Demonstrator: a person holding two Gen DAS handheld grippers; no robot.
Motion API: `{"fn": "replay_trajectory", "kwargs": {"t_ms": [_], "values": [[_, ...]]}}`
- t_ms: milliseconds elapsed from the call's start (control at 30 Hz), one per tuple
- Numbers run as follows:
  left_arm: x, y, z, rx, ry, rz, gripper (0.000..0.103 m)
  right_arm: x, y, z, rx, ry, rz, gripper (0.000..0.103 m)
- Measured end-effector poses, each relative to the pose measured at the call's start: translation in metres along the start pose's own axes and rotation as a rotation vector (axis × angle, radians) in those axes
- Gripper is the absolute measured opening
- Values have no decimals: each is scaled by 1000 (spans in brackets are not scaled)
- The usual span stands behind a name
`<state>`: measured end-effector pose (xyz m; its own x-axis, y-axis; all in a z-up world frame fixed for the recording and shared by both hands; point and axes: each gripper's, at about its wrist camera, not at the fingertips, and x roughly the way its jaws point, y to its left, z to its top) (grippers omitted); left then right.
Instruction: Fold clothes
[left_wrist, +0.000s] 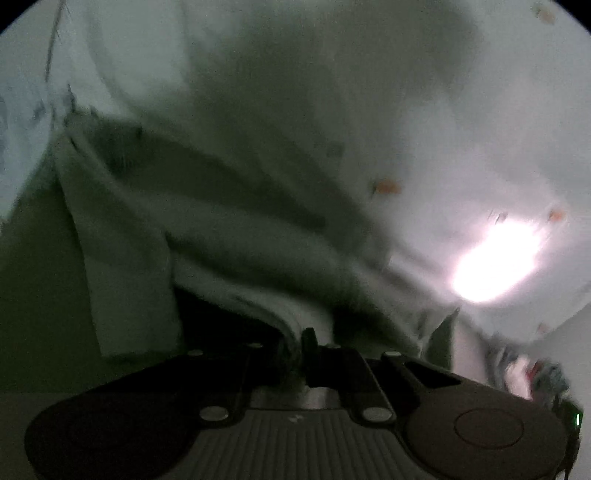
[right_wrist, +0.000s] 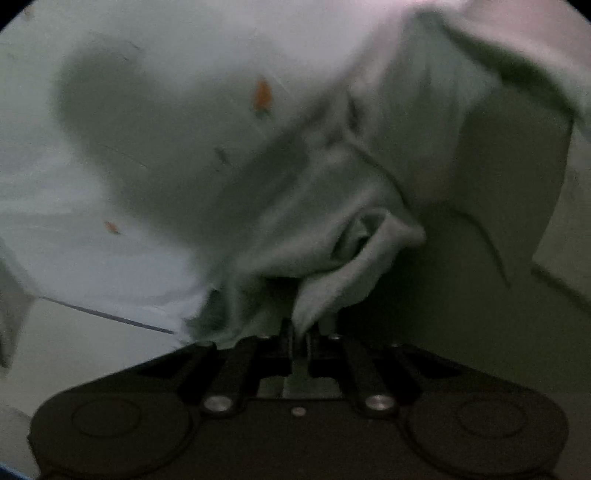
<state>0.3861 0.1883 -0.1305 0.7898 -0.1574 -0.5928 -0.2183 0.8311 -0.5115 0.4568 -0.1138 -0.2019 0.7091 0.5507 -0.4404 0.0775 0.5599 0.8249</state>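
Note:
A pale green garment (left_wrist: 221, 221) fills both dim, blurred wrist views. In the left wrist view its ribbed edge runs into my left gripper (left_wrist: 301, 349), whose fingers are shut on the cloth. In the right wrist view a bunched fold of the same garment (right_wrist: 332, 236) hangs from my right gripper (right_wrist: 299, 332), shut on the fabric. The cloth stretches away from both grippers and drapes above a white sheet with small orange motifs (left_wrist: 386, 186). The sheet with its motifs (right_wrist: 263, 92) lies behind the garment in the right view too.
A bright glare spot (left_wrist: 495, 258) lies on the sheet at the right. A dark seam or edge line (right_wrist: 110, 315) crosses the surface at lower left in the right view. Some coloured clutter (left_wrist: 543, 373) shows at the far right edge.

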Motion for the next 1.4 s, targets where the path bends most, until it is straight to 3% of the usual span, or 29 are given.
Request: {"fn": "replay_trajectory", "kwargs": {"t_ms": [200, 333, 433, 500, 533, 633, 733, 867, 967, 1033, 1100, 1300, 1400], "values": [[-98, -11, 8, -32, -187, -25, 8, -115, 8, 28, 3, -115, 118, 7], [-139, -7, -17, -55, -218, 41, 0, -173, 3, 27, -14, -115, 113, 7], [-138, 10, -50, -73, -167, 245, 0, -168, -23, 12, -30, -27, -1, 8], [-128, 29, -73, -129, -88, 358, 0, -160, -45, -4, -43, 30, -160, 13], [-123, 36, -84, -155, -51, 383, 0, -158, -55, -13, -50, 55, -219, 22], [-110, 35, -108, -176, 32, 393, 1, -153, -83, -31, -2, 101, -322, 28], [-97, 22, -126, -155, 100, 383, 20, -160, -95, -34, 66, 92, -326, 37], [-71, 3, -146, -117, 194, 365, 26, -173, -95, -26, 36, 46, -345, 39], [-48, -10, -159, -61, 264, 348, 38, -169, -96, -25, -16, 43, -372, 39], [-35, -19, -167, -19, 305, 355, 57, -166, -97, -30, -45, 59, -389, 40], [-22, -25, -173, 9, 339, 370, 68, -166, -98, -31, -77, 76, -408, 42], [9, -42, -166, 81, 353, 394, 87, -166, -106, -16, -129, 53, -425, 71], [26, -55, -157, 152, 365, 405, 94, -158, -109, -4, -159, 33, -472, 75]]}}
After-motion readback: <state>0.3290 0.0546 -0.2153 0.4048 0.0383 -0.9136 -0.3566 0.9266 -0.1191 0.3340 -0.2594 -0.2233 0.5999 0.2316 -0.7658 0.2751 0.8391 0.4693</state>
